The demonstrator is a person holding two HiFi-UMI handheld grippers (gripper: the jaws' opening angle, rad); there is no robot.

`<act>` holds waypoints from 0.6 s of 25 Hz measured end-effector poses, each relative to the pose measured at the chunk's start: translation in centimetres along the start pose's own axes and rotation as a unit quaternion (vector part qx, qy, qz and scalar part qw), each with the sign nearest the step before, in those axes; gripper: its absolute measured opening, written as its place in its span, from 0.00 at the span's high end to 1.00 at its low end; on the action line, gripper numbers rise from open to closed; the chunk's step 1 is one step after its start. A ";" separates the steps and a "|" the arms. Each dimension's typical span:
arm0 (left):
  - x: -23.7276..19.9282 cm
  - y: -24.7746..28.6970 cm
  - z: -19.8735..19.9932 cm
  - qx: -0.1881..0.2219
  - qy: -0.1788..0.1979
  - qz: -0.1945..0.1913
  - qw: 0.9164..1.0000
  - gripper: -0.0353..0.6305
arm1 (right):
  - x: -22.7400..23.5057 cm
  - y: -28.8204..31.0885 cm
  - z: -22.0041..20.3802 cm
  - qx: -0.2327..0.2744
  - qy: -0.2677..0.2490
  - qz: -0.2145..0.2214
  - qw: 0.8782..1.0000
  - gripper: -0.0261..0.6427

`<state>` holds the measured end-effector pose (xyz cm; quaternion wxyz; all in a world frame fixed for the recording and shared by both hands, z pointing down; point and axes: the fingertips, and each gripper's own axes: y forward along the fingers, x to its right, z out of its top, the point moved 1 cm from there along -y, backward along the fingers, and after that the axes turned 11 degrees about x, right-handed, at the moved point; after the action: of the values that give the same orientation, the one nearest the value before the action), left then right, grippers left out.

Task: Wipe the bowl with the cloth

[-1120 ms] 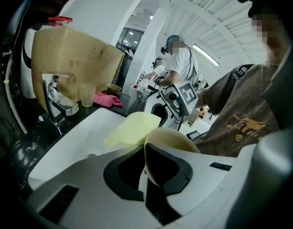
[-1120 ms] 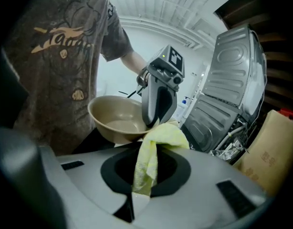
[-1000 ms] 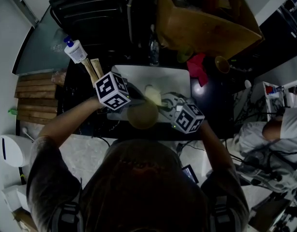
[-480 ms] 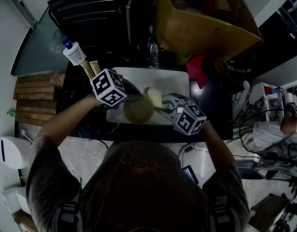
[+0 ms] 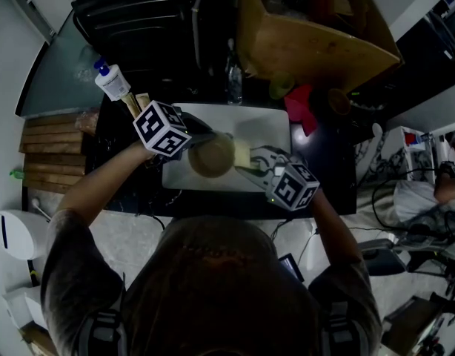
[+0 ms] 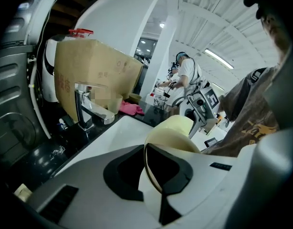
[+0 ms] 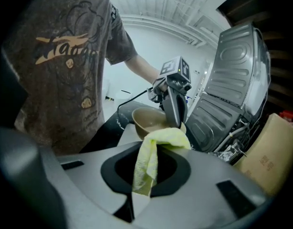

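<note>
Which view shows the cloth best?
Right gripper view: the cloth hangs pinched between the right gripper's jaws, near the bowl. Head view shows only a small pale patch. Left gripper view shows the bowl, not the cloth.

Red print on cardboard box (image 6: pixel 91 73) too blurred to read, shirt lettering (image 7: pixel 65 49) illegible

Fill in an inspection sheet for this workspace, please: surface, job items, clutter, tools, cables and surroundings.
Surface: white sink basin set in a dark counter.
Job's things: bowl held over the basin; yellow cloth right beside it.
Clutter: white bottle with blue top, pink rag, cardboard box.
Tools: left tool shut on the bowl's rim; right tool shut on the cloth.
Cables: bundle right of the counter.
Surroundings: faucet; another person in the background.
</note>
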<state>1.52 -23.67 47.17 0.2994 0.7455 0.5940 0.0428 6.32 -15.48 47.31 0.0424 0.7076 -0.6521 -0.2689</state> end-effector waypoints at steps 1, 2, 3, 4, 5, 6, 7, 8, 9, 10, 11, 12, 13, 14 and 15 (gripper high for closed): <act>-0.3 -0.1 0.2 0.007 -0.003 0.006 1.000 0.90 | 0.2 0.0 0.1 0.006 0.006 -0.006 1.000 0.93; -0.5 -0.1 0.4 0.014 -0.006 0.013 1.000 0.90 | 0.3 -0.1 0.2 0.014 0.012 -0.013 1.000 0.93; -0.7 -0.2 0.7 0.023 -0.009 0.019 1.000 0.90 | 0.4 -0.1 0.2 0.021 0.018 -0.019 0.999 0.93; -1.0 -0.2 0.9 0.031 -0.012 0.026 0.999 0.90 | 0.5 -0.2 0.3 0.027 0.024 -0.026 0.999 0.93; -1.2 -0.3 1.1 0.041 -0.015 0.033 0.999 0.90 | 0.7 -0.2 0.4 0.032 0.033 -0.035 0.998 0.93; -1.4 -0.3 1.3 0.051 -0.020 0.040 0.998 0.90 | 0.8 -0.3 0.5 0.037 0.043 -0.045 0.997 0.93; -1.7 -0.4 1.5 0.061 -0.024 0.047 0.997 0.90 | 1.0 -0.3 0.6 0.045 0.053 -0.056 0.996 0.93; -1.9 -0.5 1.7 0.072 -0.029 0.055 0.995 0.90 | 1.2 -0.4 0.7 0.054 0.063 -0.068 0.994 0.93; -2.1 -0.6 1.9 0.083 -0.035 0.064 0.994 0.90 | 1.5 -0.4 0.7 0.063 0.072 -0.079 0.992 0.93; -2.4 -0.7 2.0 0.095 -0.042 0.074 0.992 0.90 | 1.6 -0.4 0.8 0.068 0.079 -0.090 0.990 0.93; -2.6 -0.8 2.1 0.108 -0.049 0.085 0.989 0.90 | 1.8 -0.5 0.8 0.072 0.085 -0.100 0.989 0.93; -2.8 -0.9 2.2 0.120 -0.056 0.096 0.986 0.90 | 1.9 -0.6 0.8 0.076 0.093 -0.111 0.987 0.93; -3.0 -1.0 2.3 0.134 -0.063 0.108 0.983 0.90 | 2.0 -0.6 0.7 0.080 0.100 -0.122 0.984 0.93; -3.2 -1.1 2.4 0.149 -0.070 0.121 0.979 0.90 | 2.2 -0.6 0.7 0.085 0.109 -0.134 0.981 0.93; -3.4 -1.2 2.5 0.165 -0.078 0.134 0.974 0.90 | 2.4 -0.6 0.7 0.091 0.118 -0.148 0.978 0.93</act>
<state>0.55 -27.62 45.51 0.2089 0.8584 0.4625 -0.0745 6.58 -17.43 45.69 0.0140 0.8237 -0.5526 -0.1264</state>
